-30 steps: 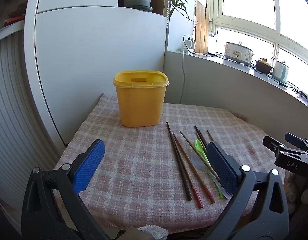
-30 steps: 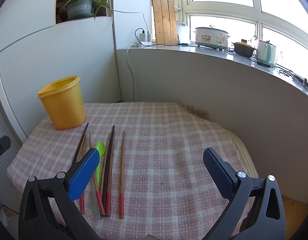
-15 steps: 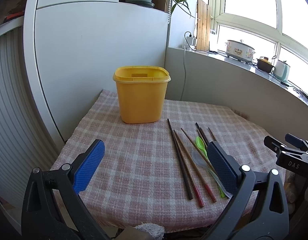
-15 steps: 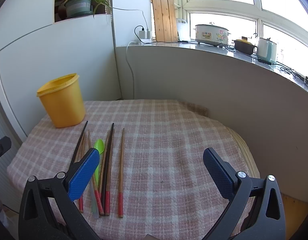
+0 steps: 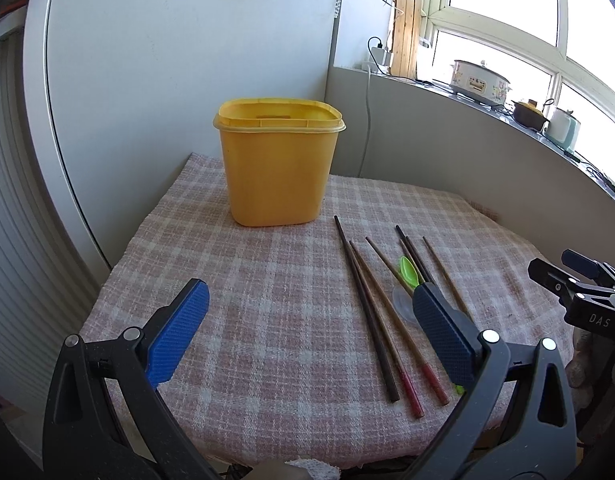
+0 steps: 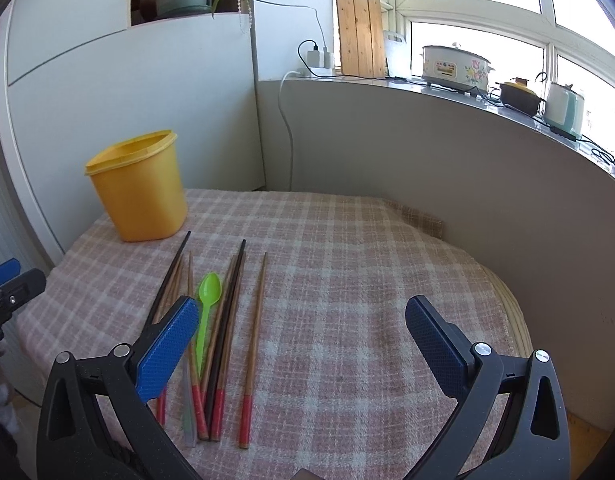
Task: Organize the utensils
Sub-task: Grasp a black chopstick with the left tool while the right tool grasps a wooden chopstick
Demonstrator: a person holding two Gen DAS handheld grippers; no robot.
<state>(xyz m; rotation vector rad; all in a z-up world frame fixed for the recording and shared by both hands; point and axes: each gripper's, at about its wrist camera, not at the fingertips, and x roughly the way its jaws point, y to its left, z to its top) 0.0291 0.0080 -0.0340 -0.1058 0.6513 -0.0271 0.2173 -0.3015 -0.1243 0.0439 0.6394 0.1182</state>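
Note:
A yellow plastic tub (image 5: 279, 164) stands open at the back left of the checked tablecloth (image 5: 267, 280); it also shows in the right wrist view (image 6: 139, 188). Several chopsticks (image 5: 371, 312), some red-tipped, lie side by side to its right with a green spoon (image 5: 409, 270) among them, and they show in the right wrist view too, chopsticks (image 6: 253, 344) and spoon (image 6: 207, 304). A clear spoon (image 6: 187, 408) lies with them. My left gripper (image 5: 307, 328) is open and empty above the cloth's front. My right gripper (image 6: 303, 344) is open and empty, just right of the utensils.
A white cabinet wall (image 5: 167, 80) rises behind the tub. A grey ledge (image 6: 447, 152) runs along the right with cookers (image 6: 455, 66) and a kettle (image 6: 563, 108). A cable (image 6: 285, 120) hangs in the corner. The table's front edge (image 5: 307, 452) is close below.
Both grippers have moved a little forward and lower toward the table; the tub and utensils look larger. Nothing on the table has moved and both grippers stay open.

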